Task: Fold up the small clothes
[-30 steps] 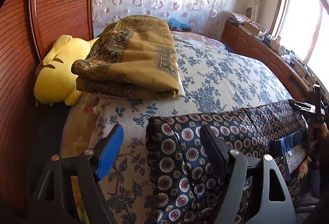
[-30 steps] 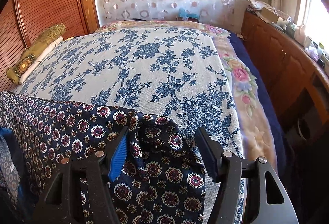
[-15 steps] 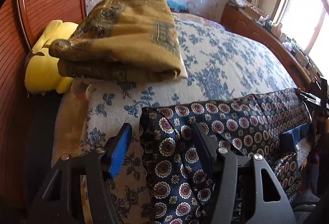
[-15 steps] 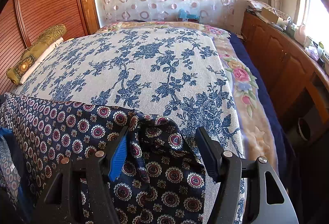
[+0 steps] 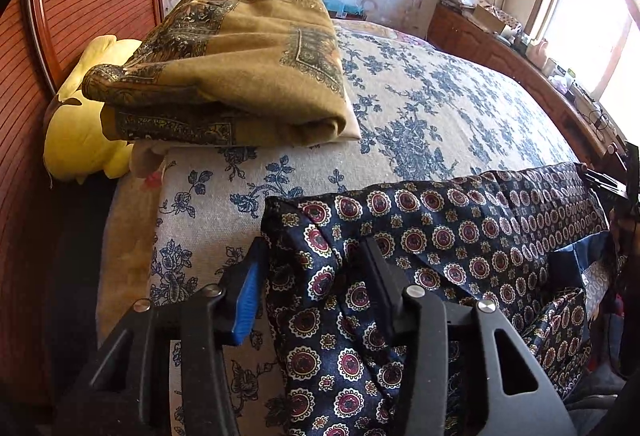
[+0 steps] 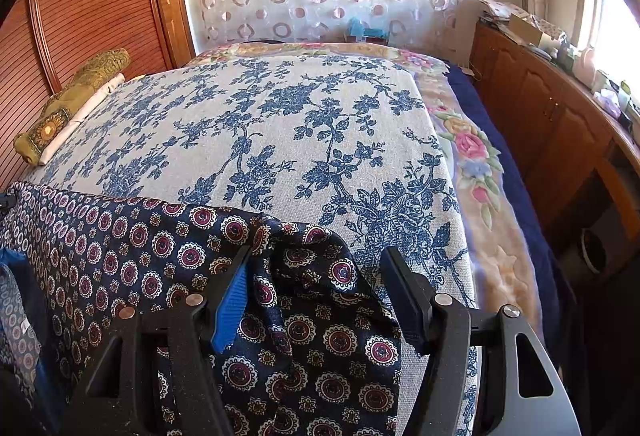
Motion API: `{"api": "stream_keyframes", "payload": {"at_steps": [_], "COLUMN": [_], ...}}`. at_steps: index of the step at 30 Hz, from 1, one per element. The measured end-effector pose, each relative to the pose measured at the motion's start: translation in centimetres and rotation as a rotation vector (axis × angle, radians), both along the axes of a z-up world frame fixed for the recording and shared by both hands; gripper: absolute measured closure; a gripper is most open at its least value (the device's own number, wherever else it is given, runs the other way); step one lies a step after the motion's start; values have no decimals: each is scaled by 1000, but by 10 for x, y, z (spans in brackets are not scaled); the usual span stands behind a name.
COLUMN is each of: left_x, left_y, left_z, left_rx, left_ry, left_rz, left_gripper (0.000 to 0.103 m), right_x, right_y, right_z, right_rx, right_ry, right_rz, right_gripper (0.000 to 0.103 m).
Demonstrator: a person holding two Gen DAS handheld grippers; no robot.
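The dark patterned cloth [image 5: 460, 236] lies long across the near edge of the bed [image 6: 320, 123]. The left hand-held gripper [image 5: 310, 272] and right hand-held gripper [image 6: 316, 268] are open, one around each end.

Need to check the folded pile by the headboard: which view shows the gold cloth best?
Left wrist: the gold cloth fills the upper left, folds and pattern clear. Right wrist shows it only small and edge-on at far left.

Open floral bedspread [image 6: 320, 123] ahead; folded brown blanket [image 5: 240, 67] far left
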State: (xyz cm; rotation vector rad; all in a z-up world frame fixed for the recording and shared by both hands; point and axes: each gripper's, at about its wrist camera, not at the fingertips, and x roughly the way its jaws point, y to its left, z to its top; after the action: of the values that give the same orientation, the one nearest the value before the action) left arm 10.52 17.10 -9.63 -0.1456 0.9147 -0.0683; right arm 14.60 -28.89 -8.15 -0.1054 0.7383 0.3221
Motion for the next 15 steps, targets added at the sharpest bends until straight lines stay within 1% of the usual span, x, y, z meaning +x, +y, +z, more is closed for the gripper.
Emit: {"api": "stream_keyframes", "payload": {"at_steps": [3, 7, 8, 9, 10, 11, 12, 14, 15], "left_x": [3, 4, 4, 3, 4, 3, 2, -1, -2], "left_y": [2, -1, -2, -2, -3, -3, -3, -3, -4], "left_z": [0, 0, 0, 0, 0, 1, 1, 4, 5], "left_rx": [-6, 14, 14, 5, 0, 0, -2, -16, -15], "left_ry": [-1, -7, -10, -12, -13, -18, -23, -36, -43], "left_rz": [4, -3, -7, -12, -13, -14, -14, -14, -12], "left_gripper": [55, 56, 69, 77, 80, 88, 91, 92, 92], "right_x": [1, 1, 1, 1, 1, 0, 0, 0, 0], "right_y": [1, 1, 1, 1, 2, 1, 2, 3, 3], "right_z": [1, 1, 1, 1, 1, 1, 1, 1, 1], "right_rx": [-4, -4, -4, -4, -4, -4, -5, -6, -4], "right_ry": [0, 0, 0, 0, -1, -2, -3, -3, -3], "right_rz": [0, 1, 1, 1, 0, 0, 2, 6, 9], "right_gripper": [37, 37, 37, 37, 37, 37, 39, 41, 44]}}
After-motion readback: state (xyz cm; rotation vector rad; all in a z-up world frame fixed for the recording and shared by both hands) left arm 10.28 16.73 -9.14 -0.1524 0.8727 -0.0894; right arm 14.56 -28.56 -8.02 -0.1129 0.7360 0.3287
